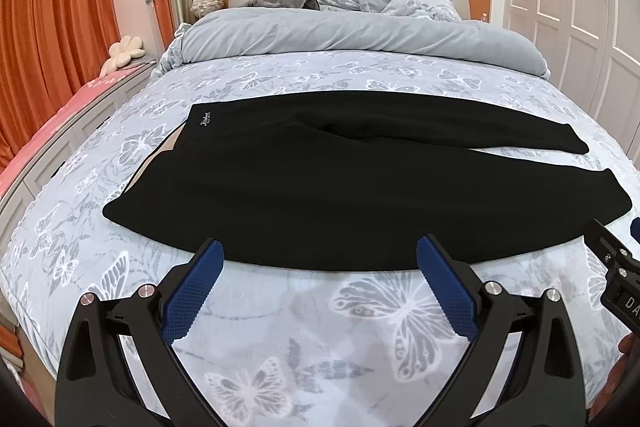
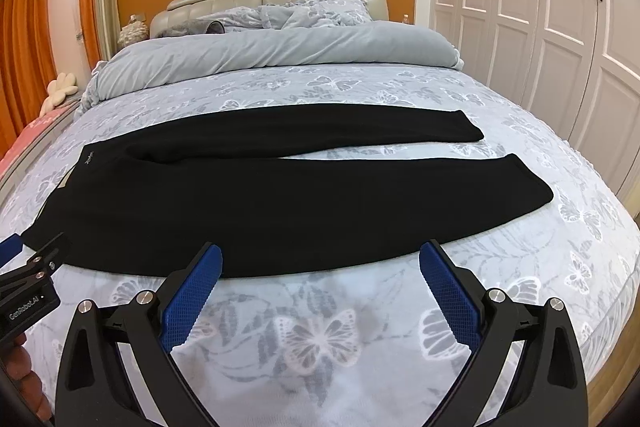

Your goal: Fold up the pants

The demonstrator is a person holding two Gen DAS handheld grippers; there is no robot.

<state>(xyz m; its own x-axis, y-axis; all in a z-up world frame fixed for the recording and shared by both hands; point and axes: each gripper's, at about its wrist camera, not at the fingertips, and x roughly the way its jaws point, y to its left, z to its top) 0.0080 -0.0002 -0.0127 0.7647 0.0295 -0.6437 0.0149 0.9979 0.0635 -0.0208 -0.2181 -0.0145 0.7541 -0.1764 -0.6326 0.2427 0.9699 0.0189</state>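
Black pants (image 1: 320, 195) lie flat across the bed, waistband to the left, both legs spread apart to the right. They also show in the right wrist view (image 2: 288, 203). My left gripper (image 1: 320, 255) is open and empty, its blue fingertips just over the pants' near edge. My right gripper (image 2: 320, 257) is open and empty, at the near edge further right. The right gripper's body shows at the right edge of the left wrist view (image 1: 612, 267). The left gripper's body shows at the left edge of the right wrist view (image 2: 36, 267).
The bed sheet (image 1: 320, 327) is grey-blue with white butterflies. A rolled grey duvet (image 1: 352, 35) and pillows lie toward the headboard. Orange curtains (image 1: 52, 27) and a bench stand left. White wardrobe doors (image 2: 540, 7) stand right.
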